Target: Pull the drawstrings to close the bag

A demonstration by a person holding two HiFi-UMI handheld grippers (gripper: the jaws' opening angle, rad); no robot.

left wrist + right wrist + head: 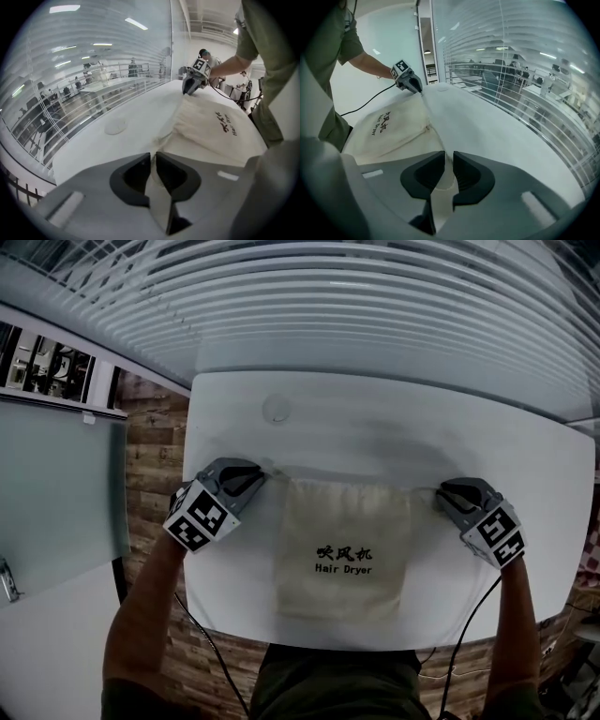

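Note:
A cream drawstring bag (342,549) printed "Hair Dryer" lies flat on the white table (375,427), its mouth toward the far side. My left gripper (262,475) sits at the bag's top left corner, shut on the left drawstring (275,472). In the left gripper view the cord (161,139) runs from the bag (215,124) into the closed jaws of that gripper (153,158). My right gripper (442,491) is at the top right corner, shut on the right drawstring (424,488). The right gripper view shows that cord (436,136) stretched from the bag (389,129) to the gripper (448,158).
A small round disc (277,409) is set in the table beyond the bag. A glass wall with blinds (375,306) runs along the table's far edge. Cables trail from both grippers over the near edge. Wooden flooring (155,456) shows on the left.

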